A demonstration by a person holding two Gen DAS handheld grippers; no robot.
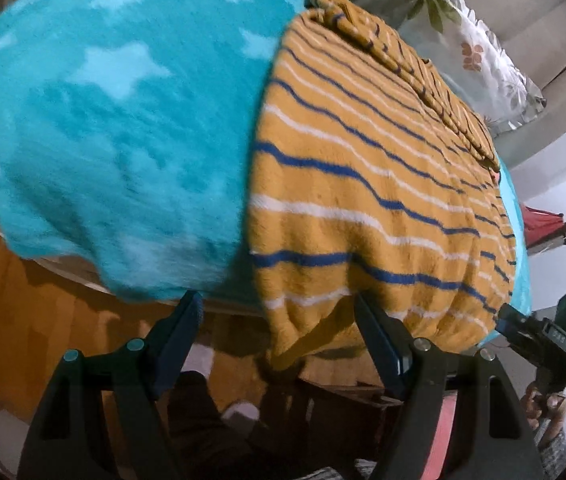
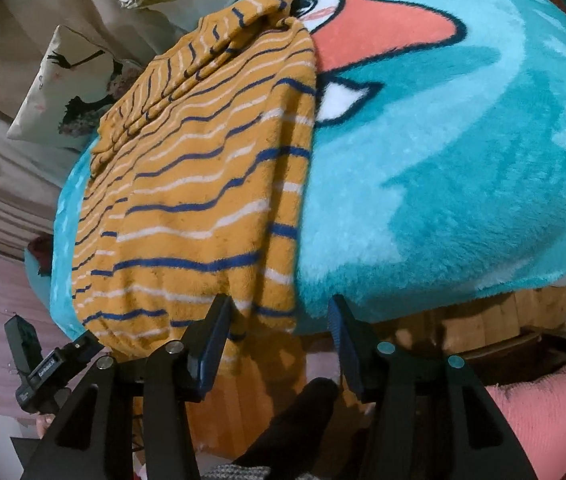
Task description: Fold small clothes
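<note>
A mustard-yellow garment with blue and white stripes (image 1: 371, 184) lies folded lengthwise on a teal fleece blanket (image 1: 103, 140), its hem hanging over the near edge. It also shows in the right wrist view (image 2: 199, 200). My left gripper (image 1: 277, 304) is open, its jaws straddling the hem's left corner without closing on it. My right gripper (image 2: 279, 306) is open at the hem's right corner, jaws wide apart. Each gripper shows in the other's view: the right one (image 1: 539, 332), the left one (image 2: 55, 360).
The blanket (image 2: 463, 180) carries a cartoon face with an orange patch and covers a wooden-framed bed (image 2: 503, 320). Floral pillows (image 1: 479, 52) lie at the far end. Wooden floor (image 1: 43, 320) lies below the bed edge.
</note>
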